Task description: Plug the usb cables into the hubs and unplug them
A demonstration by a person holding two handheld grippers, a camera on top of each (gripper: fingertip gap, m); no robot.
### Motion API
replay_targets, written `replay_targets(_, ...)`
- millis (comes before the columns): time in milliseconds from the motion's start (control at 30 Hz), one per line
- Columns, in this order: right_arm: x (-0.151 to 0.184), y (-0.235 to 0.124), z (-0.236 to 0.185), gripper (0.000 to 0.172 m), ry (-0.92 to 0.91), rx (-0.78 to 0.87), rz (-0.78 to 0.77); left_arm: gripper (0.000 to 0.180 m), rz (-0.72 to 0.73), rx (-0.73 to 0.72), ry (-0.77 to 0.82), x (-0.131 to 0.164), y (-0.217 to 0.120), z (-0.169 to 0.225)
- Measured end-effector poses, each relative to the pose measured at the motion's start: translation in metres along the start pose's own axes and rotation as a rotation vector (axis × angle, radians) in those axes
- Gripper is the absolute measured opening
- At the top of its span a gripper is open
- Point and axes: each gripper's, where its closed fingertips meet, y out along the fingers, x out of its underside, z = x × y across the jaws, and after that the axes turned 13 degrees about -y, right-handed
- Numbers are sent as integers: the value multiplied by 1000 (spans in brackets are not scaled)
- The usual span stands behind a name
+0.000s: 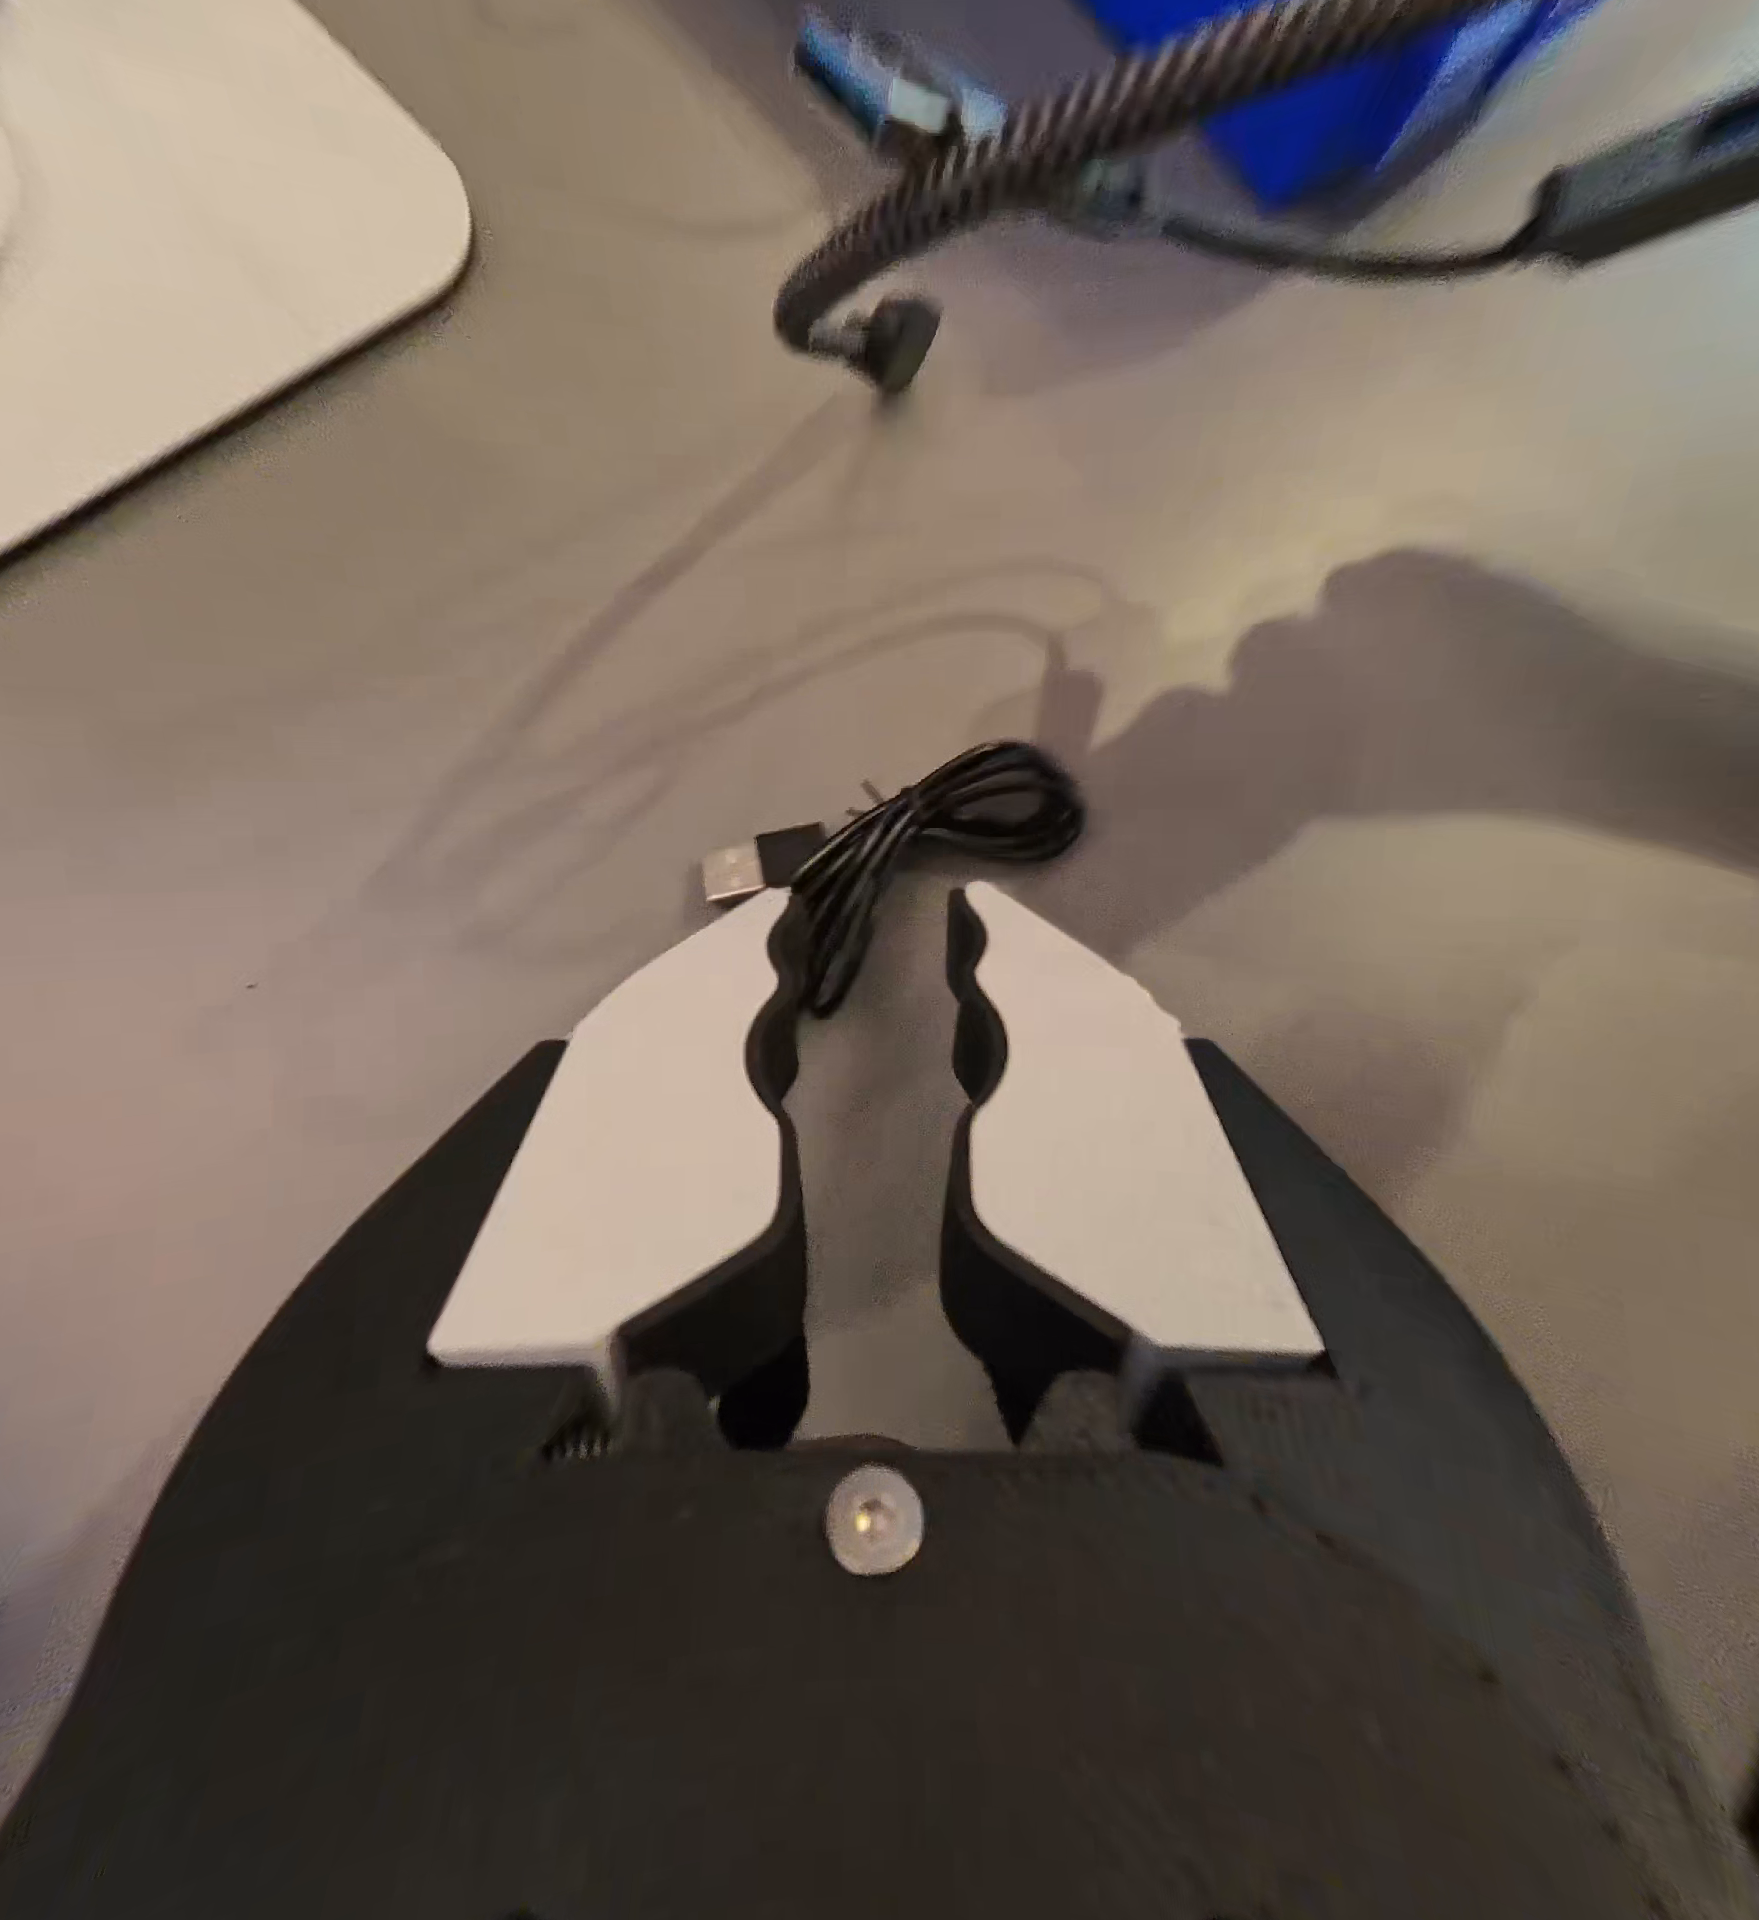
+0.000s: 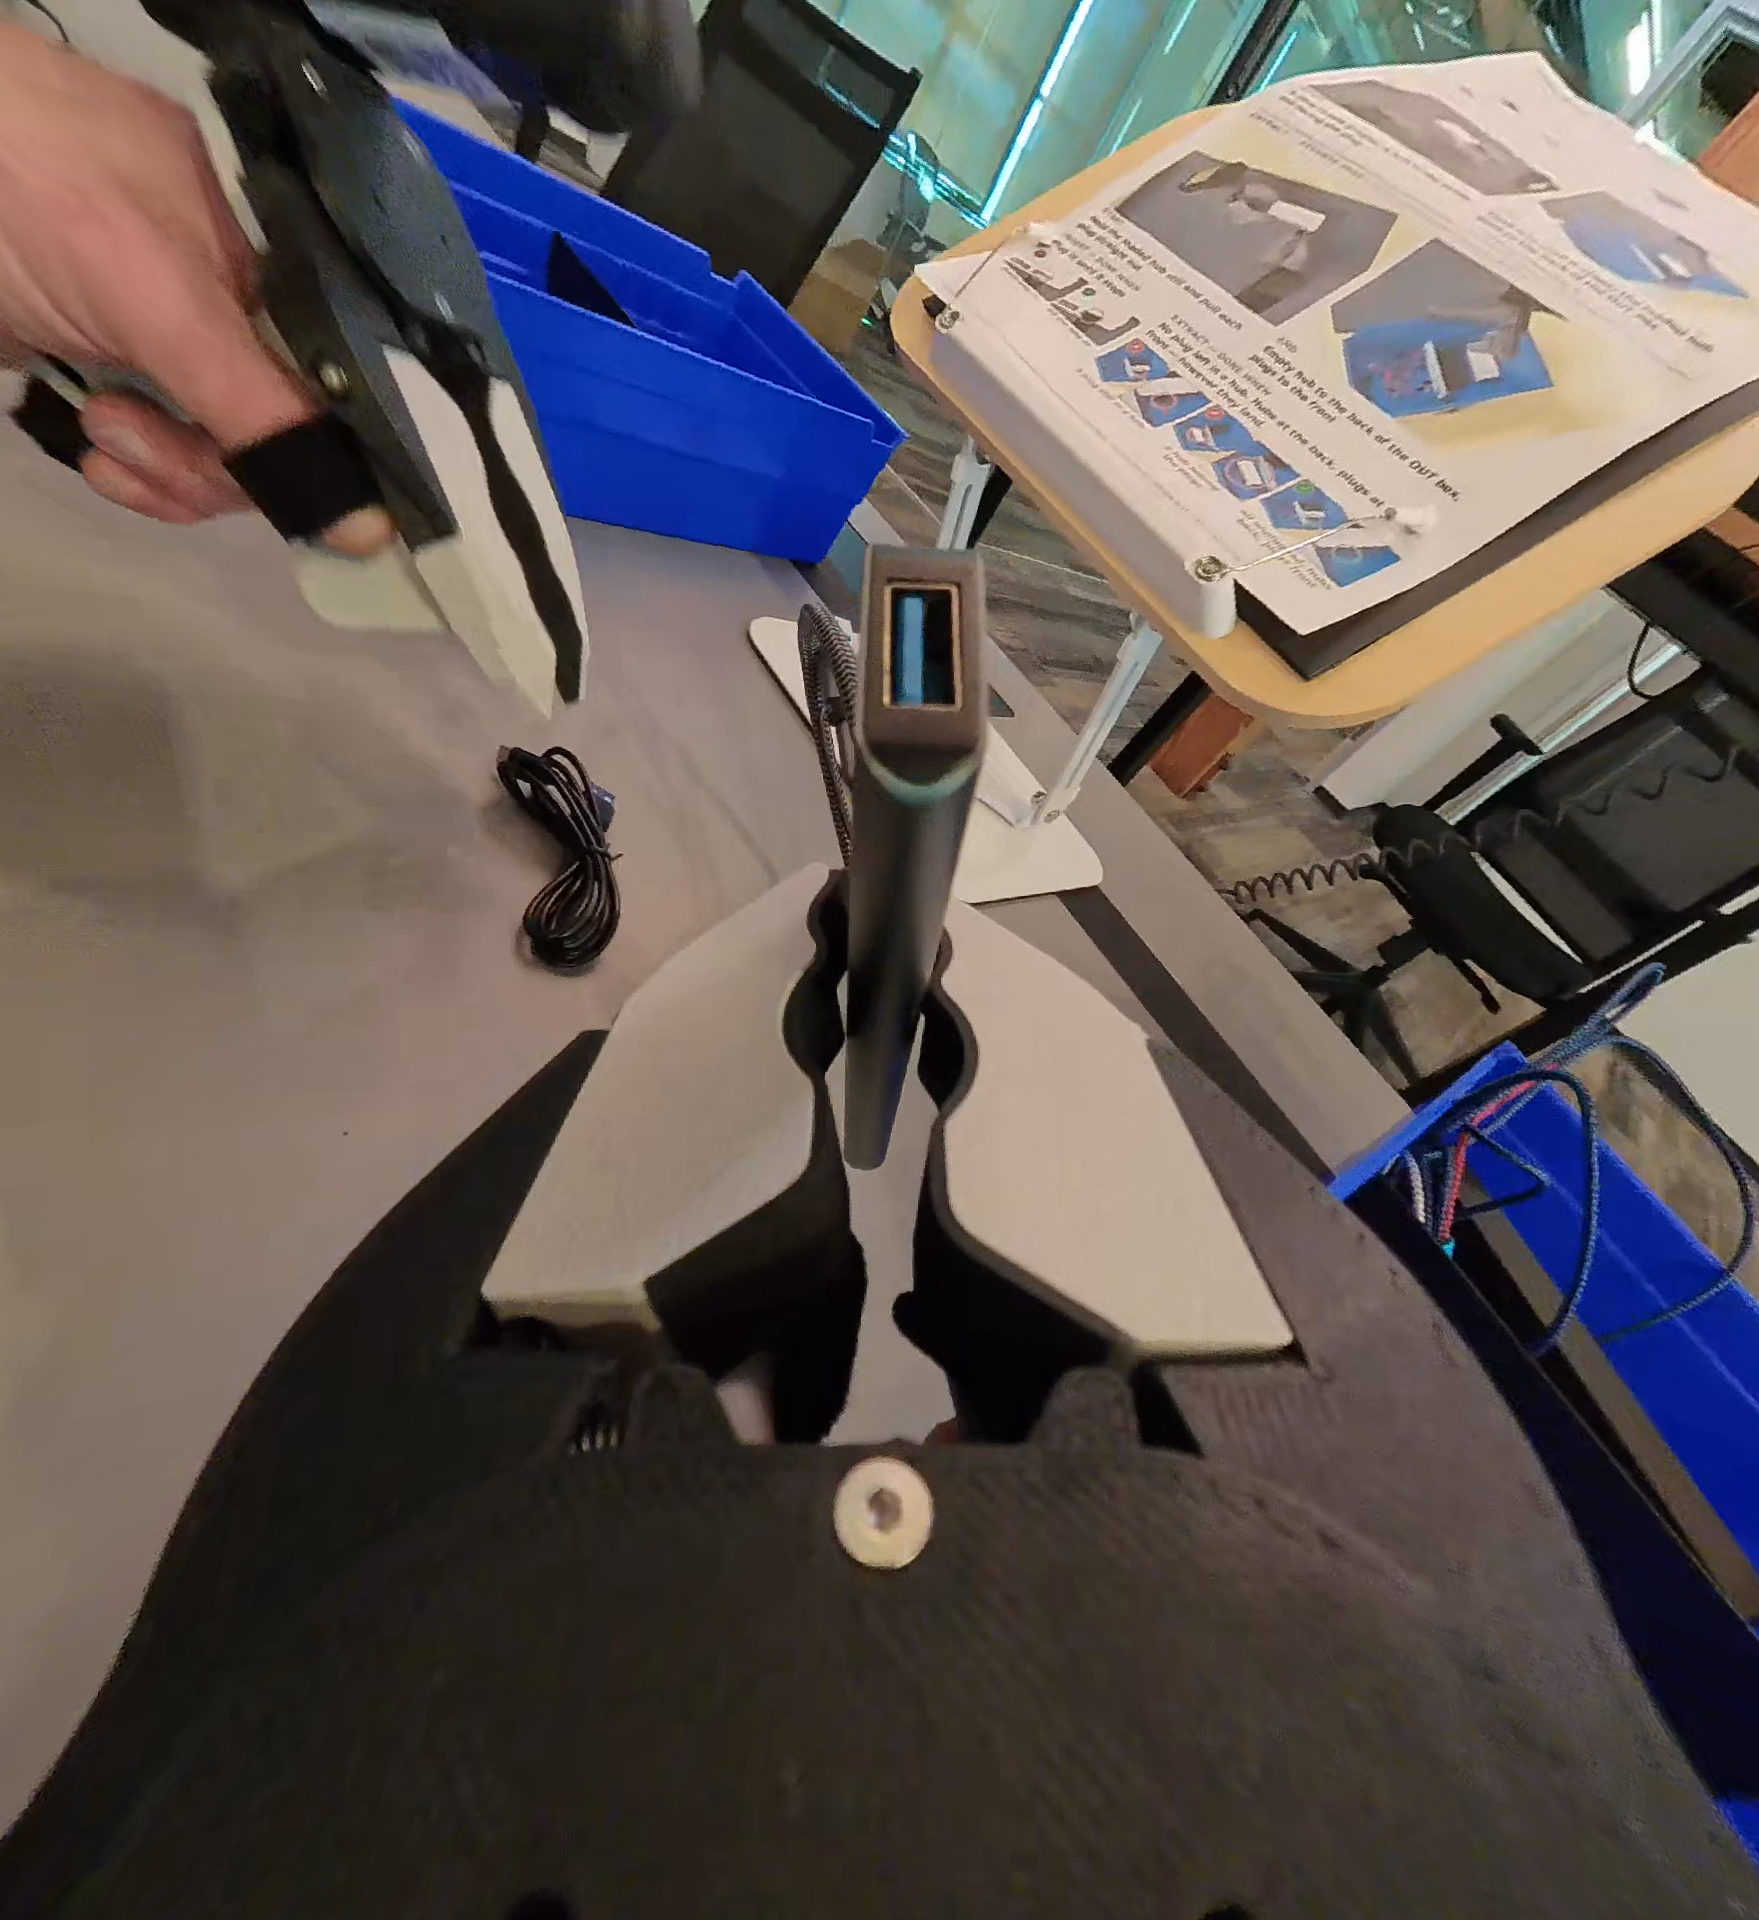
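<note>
Grey tabletop fills the left wrist view; office clutter sits beyond its edge in the right wrist view.

R gripper: jaws clamped on a slim dark grey usb hub, pads pressing both flanks. Hub sticks out fwd along the fingers w/ a blue-lined port on its far end facing the cam. Its braided cable hangs off the back at approx 11 o'clock from the fingertips.

L gripper: fingers apart, nothing gripped, hovering over the table. A bundled black usb cable lies on the table right at the tips; one loop runs into the gap along the left pad, not pinched. Its metal plug points to 9 o'clock. From the right wrist view the same bundle lies at 9 o'clock of the hub, w/ the L gripper at 10 o'clock above it, held by a hand.

Further out: blue bin at 11 o'clock, white stand base just behind the hub, a tilted board w/ printed sheets at 1 o'clock, second blue bin w/ cords at 4 o'clock.
</note>
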Motion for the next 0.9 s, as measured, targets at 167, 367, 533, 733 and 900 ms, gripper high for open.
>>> replay_targets(167, 0, 0, -3, 10, -3, -18, 15, 26, -110, -144, 296, 11, 23, -11)
replay_targets(367, 0, -2, -1, 10, 13, -19, 27, 10, -143, -211, 597, 6, 29, -17)
replay_targets(533, 5, -4, 5, 11, 58, -18, 43, 7, -166, -200, 1143, 8, 25, -12)
replay_targets(733, 11, -9, 15, 11, 104, -10, 59, 12, -163, -175, 1579, 17, 3, 0)
replay_targets(900, 11, -9, 14, 11, 101, -17, 61, 45, -204, -205, 1291, 3, -20, -24)
